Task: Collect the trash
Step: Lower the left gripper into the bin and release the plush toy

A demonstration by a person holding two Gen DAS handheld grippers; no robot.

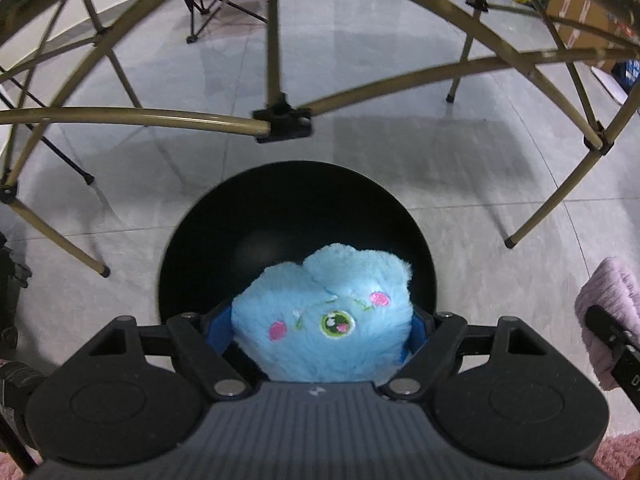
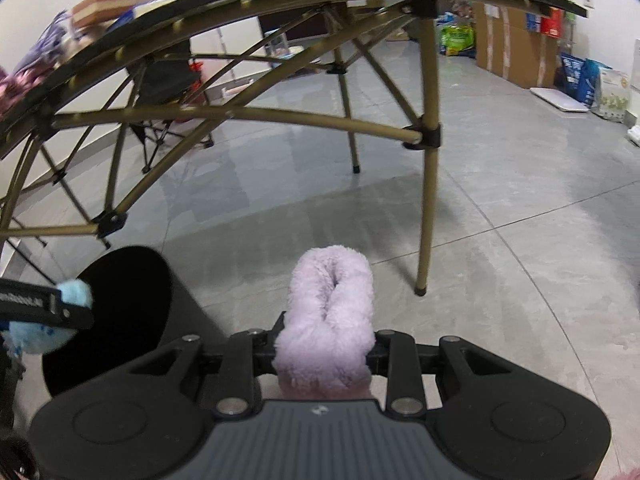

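Left gripper (image 1: pixel 322 326): clamped on fluffy light-blue plush toy with embroidered face (image 1: pixel 324 312), held over mouth of round black bin (image 1: pixel 296 216).
Right gripper (image 2: pixel 325 350): pinching fuzzy lilac plush piece (image 2: pixel 326 320), right of the bin, above floor.
Surface: glossy grey tiled floor (image 2: pixel 500 200).
Room: gold-framed folding table (image 2: pixel 428 128) on far side; cardboard boxes (image 2: pixel 516 52) at far right wall.

A storeroom-like space: grey tiled floor (image 2: pixel 500 208), stacked cardboard boxes (image 2: pixel 516 52), a folding table (image 2: pixel 428 128)

Blue plush toy (image 1: pixel 324 312), lilac fluffy piece (image 2: pixel 330 320), black bin (image 1: pixel 296 216), grey floor (image 2: pixel 500 200)
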